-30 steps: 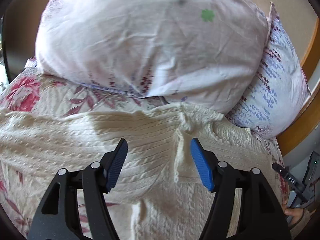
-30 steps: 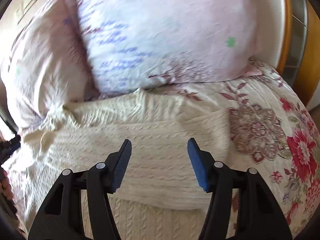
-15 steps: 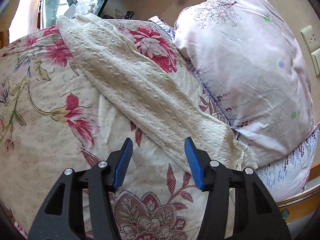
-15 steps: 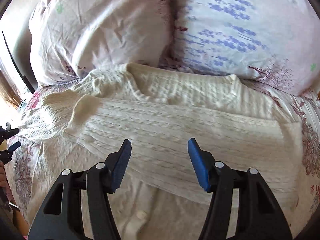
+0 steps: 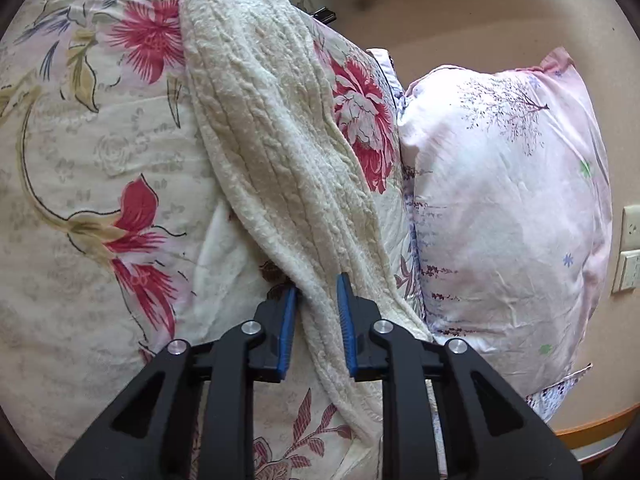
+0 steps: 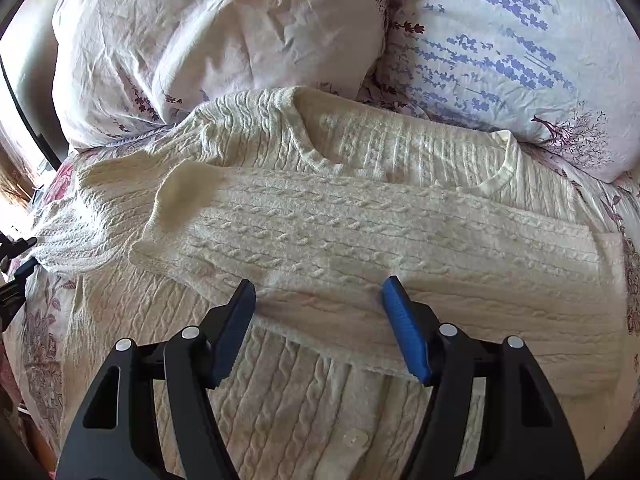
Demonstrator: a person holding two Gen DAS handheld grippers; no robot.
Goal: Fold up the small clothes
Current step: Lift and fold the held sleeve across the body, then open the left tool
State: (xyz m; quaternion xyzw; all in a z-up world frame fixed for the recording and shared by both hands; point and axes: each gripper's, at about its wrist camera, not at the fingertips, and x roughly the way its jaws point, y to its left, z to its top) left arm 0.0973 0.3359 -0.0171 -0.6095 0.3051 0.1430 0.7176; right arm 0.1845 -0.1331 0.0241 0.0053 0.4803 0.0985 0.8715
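Sweater (image 6: pixel 360 216): your cream cable-knit lies flat on the floral bedspread (image 5: pixel 100 160), one sleeve (image 6: pixel 320 240) folded across the chest, just ahead of your right jaws.
Other sleeve (image 5: pixel 272 128): it runs away from your left jaws, its near end pinched between them.
Left gripper (image 5: pixel 316 320): your jaws are closing on that sleeve, pads against the knit.
Right gripper (image 6: pixel 320 320): your jaws are spreading wider above the folded sleeve, nothing pressed between them.
Pillows (image 6: pixel 224 28): beyond the sweater's neckline, far from both jaws.

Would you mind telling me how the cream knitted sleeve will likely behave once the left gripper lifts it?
The sleeve will probably sag floppily, since it drapes over the bedspread. Its nubbly knit should resist slipping as the left gripper closes around it.
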